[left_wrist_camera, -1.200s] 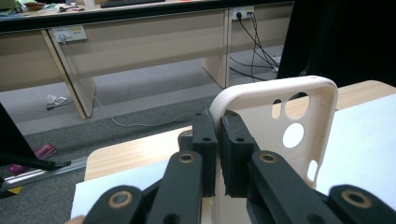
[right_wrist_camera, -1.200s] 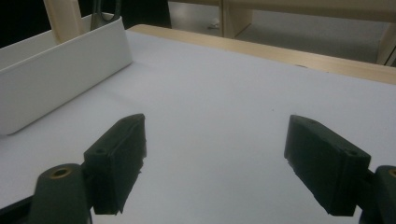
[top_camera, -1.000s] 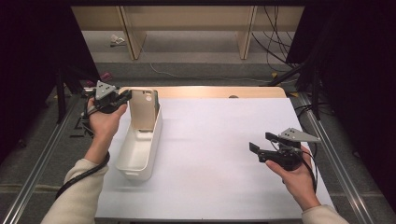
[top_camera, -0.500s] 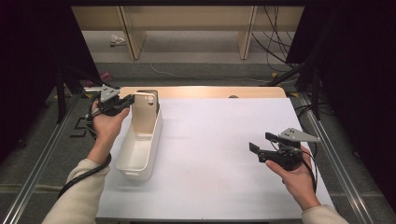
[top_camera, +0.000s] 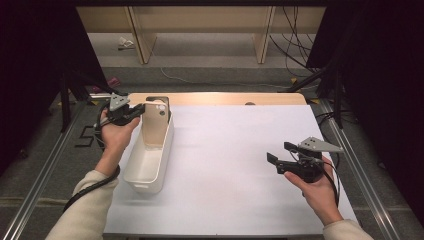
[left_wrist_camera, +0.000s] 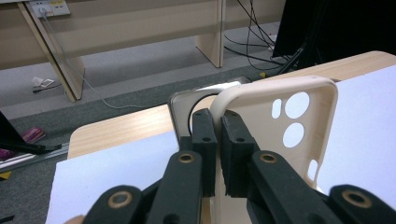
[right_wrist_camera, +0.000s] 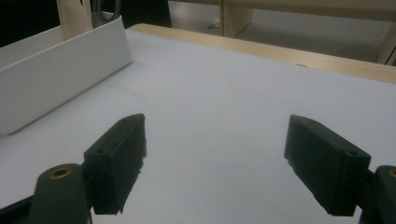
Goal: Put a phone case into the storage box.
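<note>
A beige phone case [top_camera: 154, 126] stands upright at the far end of a white bin [top_camera: 150, 167] on the left of the table. My left gripper [top_camera: 137, 110] is shut on the case's top left edge. In the left gripper view the two pads [left_wrist_camera: 205, 135] pinch the beige case's [left_wrist_camera: 285, 126] rim, its camera cut-outs facing me. A clear, dark-rimmed case [left_wrist_camera: 183, 100] stands just behind it. My right gripper [top_camera: 278, 158] hovers over the white table surface at the right, jaws wide open with nothing between them [right_wrist_camera: 219, 154].
The white bin's long wall [right_wrist_camera: 56, 79] lies to the left in the right gripper view. A white sheet [top_camera: 240, 150] covers the table, with a wooden strip [top_camera: 225, 98] along its far edge. Metal rails run along both sides; cables and shelf legs stand on the floor beyond.
My left gripper and the beige case have shifted slightly down towards the bin. The right gripper has stayed where it was.
</note>
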Demonstrator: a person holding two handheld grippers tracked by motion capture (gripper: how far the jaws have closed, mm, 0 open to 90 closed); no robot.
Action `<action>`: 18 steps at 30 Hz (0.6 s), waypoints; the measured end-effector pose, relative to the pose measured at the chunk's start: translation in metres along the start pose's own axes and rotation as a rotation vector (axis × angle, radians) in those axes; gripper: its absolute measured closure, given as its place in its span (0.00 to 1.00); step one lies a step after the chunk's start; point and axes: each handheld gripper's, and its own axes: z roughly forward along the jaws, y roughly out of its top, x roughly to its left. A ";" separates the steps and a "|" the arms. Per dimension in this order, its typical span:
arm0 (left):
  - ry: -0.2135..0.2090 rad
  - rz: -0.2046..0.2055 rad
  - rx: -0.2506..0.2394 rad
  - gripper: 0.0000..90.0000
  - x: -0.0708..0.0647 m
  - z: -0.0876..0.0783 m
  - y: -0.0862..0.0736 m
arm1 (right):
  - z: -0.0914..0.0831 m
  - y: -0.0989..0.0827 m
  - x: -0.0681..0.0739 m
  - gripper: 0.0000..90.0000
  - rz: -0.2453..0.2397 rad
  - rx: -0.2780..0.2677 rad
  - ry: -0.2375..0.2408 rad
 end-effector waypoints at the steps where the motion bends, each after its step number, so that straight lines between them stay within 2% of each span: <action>1: 0.001 -0.002 0.003 0.95 0.000 0.000 -0.001 | 0.000 0.000 0.000 0.24 -0.001 0.000 0.000; 18: 0.008 -0.008 0.017 0.94 0.005 0.007 -0.008 | 0.000 0.000 0.000 0.24 0.001 -0.002 0.000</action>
